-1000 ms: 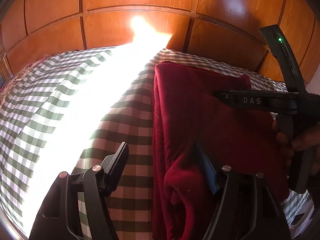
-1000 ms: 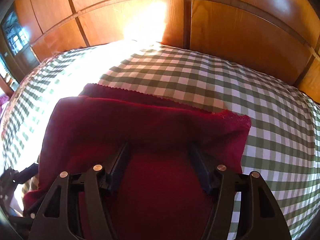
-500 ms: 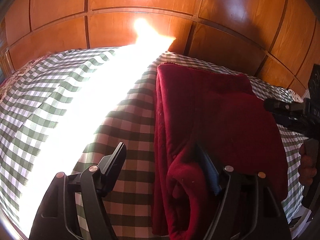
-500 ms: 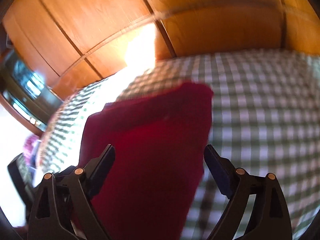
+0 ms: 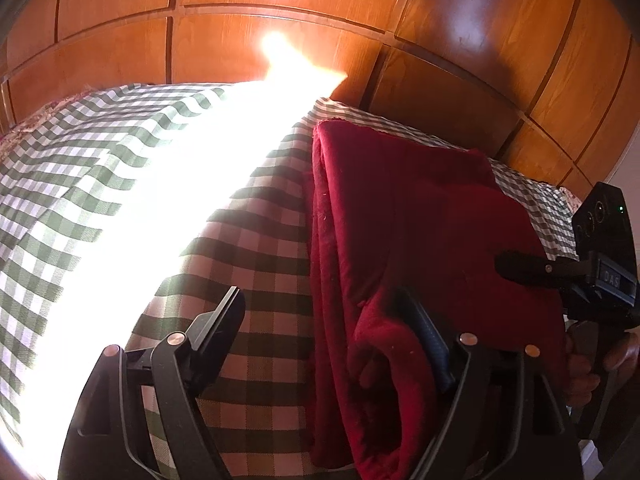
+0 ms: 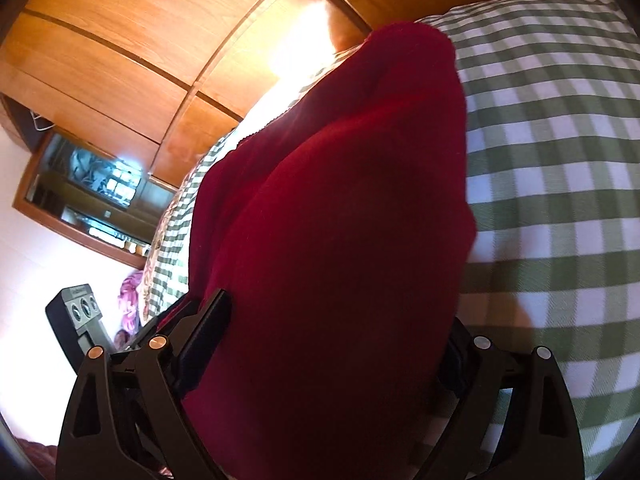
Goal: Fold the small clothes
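While our left gripper (image 5: 328, 332) spreads, its jaws opening, the red garment's (image 5: 404, 232) rolled edge lies between them at five o'clock on the checked bedcover (image 5: 256, 248). Our right gripper (image 6: 332, 344), closing slightly, straddles cloth; only its view shows the shelf (image 6: 92, 196) at nine o'clock.

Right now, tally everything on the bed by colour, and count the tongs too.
Dark red, folded cloth: 1
Green-and-white check, bedspread: 1
Black, tongs: 2, left tongs with jaws opening and cloth bunched against one finger, right tongs wide around the cloth.
Total: 4
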Demonstrator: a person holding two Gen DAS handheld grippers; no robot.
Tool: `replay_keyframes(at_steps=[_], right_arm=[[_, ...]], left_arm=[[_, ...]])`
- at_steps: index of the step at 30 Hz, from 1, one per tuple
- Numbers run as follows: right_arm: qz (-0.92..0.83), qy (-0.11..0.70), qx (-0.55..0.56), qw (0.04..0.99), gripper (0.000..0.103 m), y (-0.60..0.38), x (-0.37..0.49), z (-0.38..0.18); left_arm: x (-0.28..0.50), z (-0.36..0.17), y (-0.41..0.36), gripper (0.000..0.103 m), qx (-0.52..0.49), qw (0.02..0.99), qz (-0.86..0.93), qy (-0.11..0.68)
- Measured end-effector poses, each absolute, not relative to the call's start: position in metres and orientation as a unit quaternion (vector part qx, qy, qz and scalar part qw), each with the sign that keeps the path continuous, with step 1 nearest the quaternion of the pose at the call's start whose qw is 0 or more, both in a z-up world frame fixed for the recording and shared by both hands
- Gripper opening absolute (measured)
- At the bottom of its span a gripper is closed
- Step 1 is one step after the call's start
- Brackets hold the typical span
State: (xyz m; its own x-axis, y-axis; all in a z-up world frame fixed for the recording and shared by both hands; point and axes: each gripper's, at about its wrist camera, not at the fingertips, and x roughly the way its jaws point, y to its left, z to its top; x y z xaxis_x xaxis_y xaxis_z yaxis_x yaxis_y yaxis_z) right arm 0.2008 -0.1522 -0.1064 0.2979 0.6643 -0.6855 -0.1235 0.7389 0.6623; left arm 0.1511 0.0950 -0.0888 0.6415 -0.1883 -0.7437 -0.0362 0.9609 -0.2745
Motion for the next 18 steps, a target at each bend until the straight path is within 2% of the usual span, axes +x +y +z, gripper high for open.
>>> replay_keyframes(at_steps=[2,4,5,6,7,10,18], right_arm=[[0.257,0.533,0.248,0.767,0.075,-0.148,0.197,-0.104],[0.260,0.533,0.242,0.768,0.062,-0.142,0.196,-0.102],[0.260,0.530,0.235,0.772,0.056,-0.140,0.193,-0.098],[0.259,0.527,0.230,0.776,0.053,-0.137,0.191,-0.094],[0.260,0.521,0.226,0.781,0.049,-0.136,0.188,-0.088],[0.261,0.507,0.216,0.792,0.045,-0.140,0.176,-0.073],[0.245,0.462,0.211,0.826,0.043,-0.169,0.139,-0.031]], left_arm=[[0.152,-0.095,0.103,0.074,-0.158,0.890,-0.065,0.424],[0.153,-0.102,0.112,0.057,-0.202,0.876,-0.108,0.424],[0.153,-0.105,0.115,0.053,-0.222,0.869,-0.125,0.424],[0.154,-0.107,0.117,0.042,-0.238,0.862,-0.146,0.424],[0.154,-0.107,0.118,0.038,-0.247,0.858,-0.157,0.423],[0.151,-0.103,0.116,0.031,-0.243,0.858,-0.175,0.418],[0.155,-0.082,0.076,0.028,-0.222,0.851,-0.236,0.413]])
